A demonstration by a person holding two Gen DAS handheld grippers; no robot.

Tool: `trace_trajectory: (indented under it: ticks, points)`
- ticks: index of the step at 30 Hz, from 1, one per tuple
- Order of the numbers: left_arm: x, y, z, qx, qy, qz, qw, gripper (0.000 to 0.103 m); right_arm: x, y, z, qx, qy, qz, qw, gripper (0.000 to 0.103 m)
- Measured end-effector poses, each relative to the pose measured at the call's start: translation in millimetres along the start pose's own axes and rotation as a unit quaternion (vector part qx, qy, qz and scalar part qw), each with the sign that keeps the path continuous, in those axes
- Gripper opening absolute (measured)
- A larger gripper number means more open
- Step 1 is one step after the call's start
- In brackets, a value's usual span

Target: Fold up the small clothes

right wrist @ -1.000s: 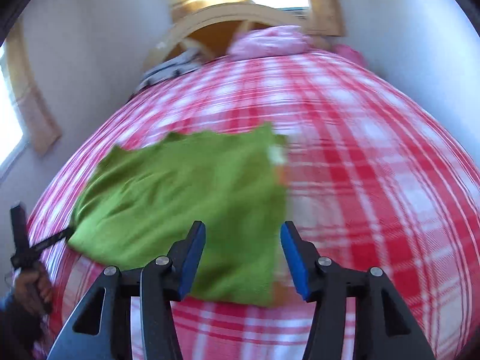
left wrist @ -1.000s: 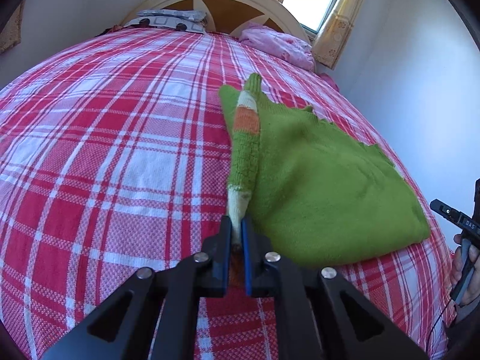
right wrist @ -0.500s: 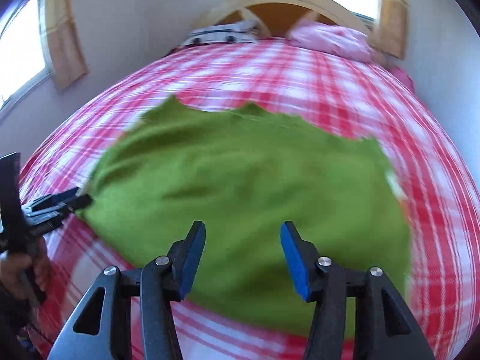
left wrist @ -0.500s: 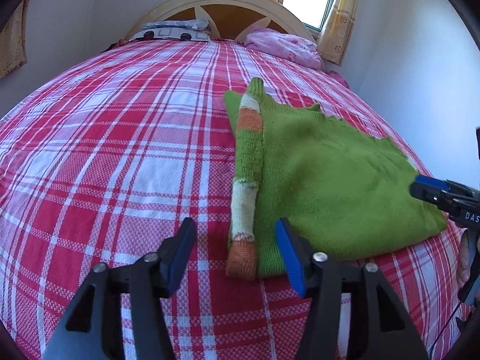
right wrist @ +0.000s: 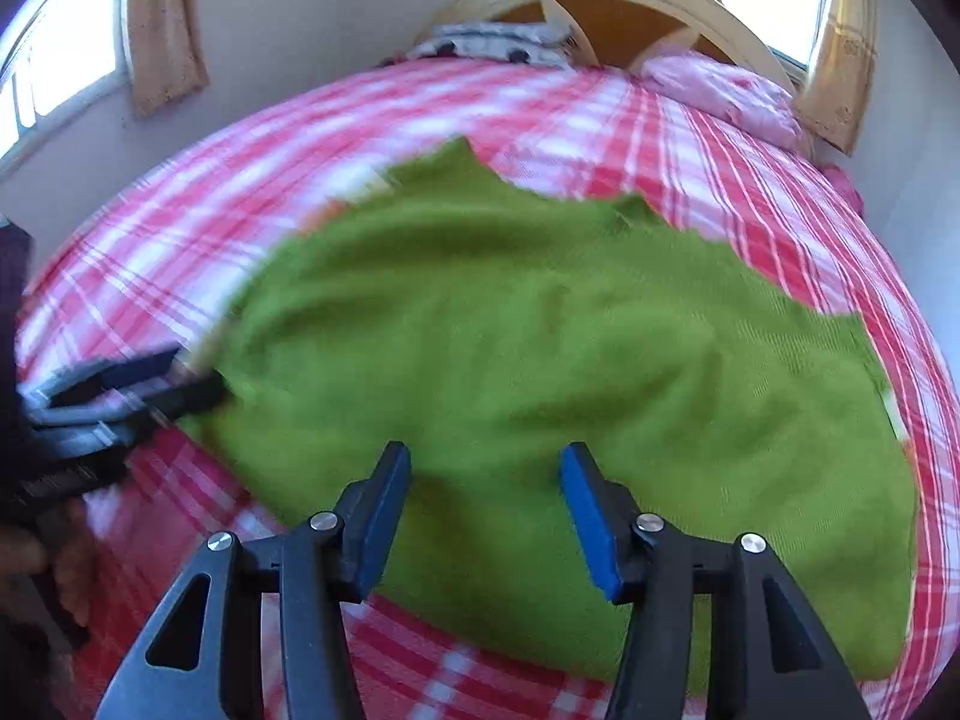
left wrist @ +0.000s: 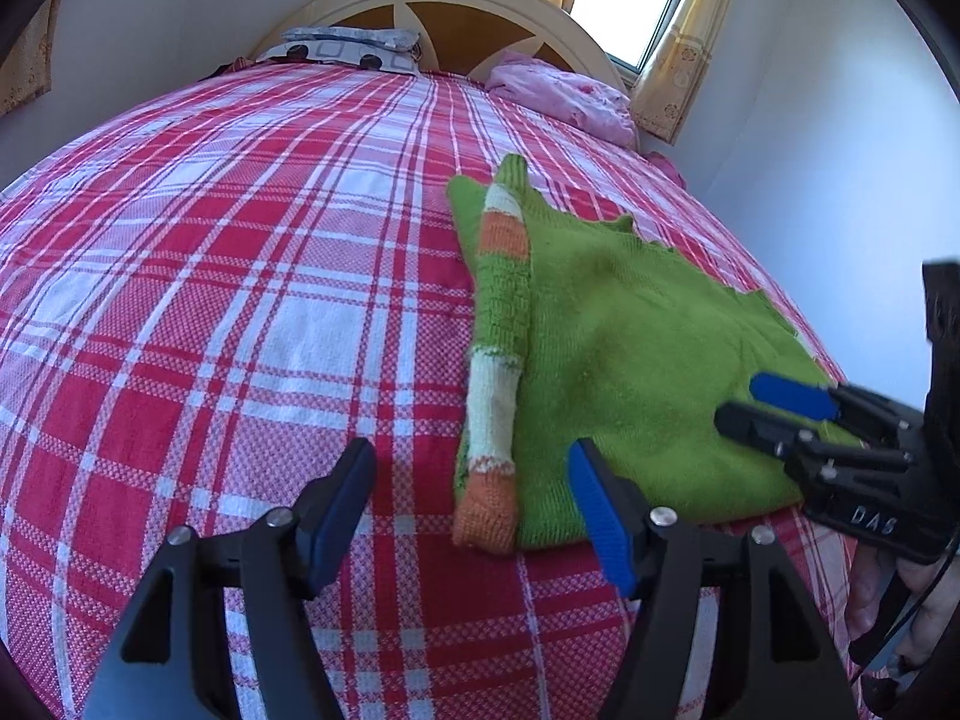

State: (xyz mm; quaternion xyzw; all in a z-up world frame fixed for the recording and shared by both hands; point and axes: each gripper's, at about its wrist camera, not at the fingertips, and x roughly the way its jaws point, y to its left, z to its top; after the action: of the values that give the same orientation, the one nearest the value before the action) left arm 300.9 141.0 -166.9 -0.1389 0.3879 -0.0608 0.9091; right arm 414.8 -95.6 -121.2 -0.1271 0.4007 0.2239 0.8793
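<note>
With both jaws gaping and empty, left gripper [left wrist: 471,510] by the striped sleeve [left wrist: 498,354], right gripper [right wrist: 486,513] over the green sweater [right wrist: 570,348] flat on the bed [left wrist: 210,276], pinch matching edges evenly.

Green sweater [left wrist: 630,348]: chunky matt knit, ribbed sleeve [left wrist: 498,324] along its left edge. Bedsheet [left wrist: 240,300] under the sweater: coarse woven plaid cloth. Left gripper [left wrist: 471,504]: matt black plastic, blue ridged pads, shiny metal screws.
</note>
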Motion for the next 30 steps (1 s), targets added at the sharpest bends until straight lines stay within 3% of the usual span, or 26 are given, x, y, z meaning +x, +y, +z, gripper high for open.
trace_trajectory:
  ticks: [3,6,8,11,15,20,27,30]
  points:
    - [-0.2,0.3,-0.2,-0.001,0.001,-0.001,1.0,0.072,11.6,17.8,13.1,-0.009,0.002,0.007,1.0,0.054]
    - [-3.4,6.1,0.0,-0.013,-0.002,-0.01,0.9999,0.073,35.5,35.2,5.2,-0.027,0.035,0.007,0.999,0.055]
    - [-7.7,15.3,1.0,-0.032,0.002,-0.03,0.999,0.073,29.2,44.1,0.4,-0.05,0.016,-0.012,0.999,0.055]
    - [-14.2,35.8,4.0,-0.064,0.009,-0.063,0.9959,0.073,11.0,47.6,-5.2,-0.053,-0.003,0.006,0.999,0.055]
    - [-16.6,63.4,20.0,-0.082,0.018,-0.054,0.995,0.073,-7.1,74.9,-10.5,-0.109,-0.035,0.017,0.993,0.055]
    - [-8.6,79.0,50.3,-0.071,0.025,-0.04,0.9964,0.074,2.9,109.6,-12.5,-0.173,-0.04,0.018,0.984,0.055]
    - [49.2,73.6,81.1,-0.086,0.078,-0.133,0.9843,0.073,22.3,133.0,-15.3,-0.212,-0.033,-0.036,0.976,0.055]
    - [70.8,57.3,94.7,-0.08,0.088,-0.178,0.9769,0.074,26.0,131.8,-11.7,-0.213,-0.031,-0.04,0.976,0.041]
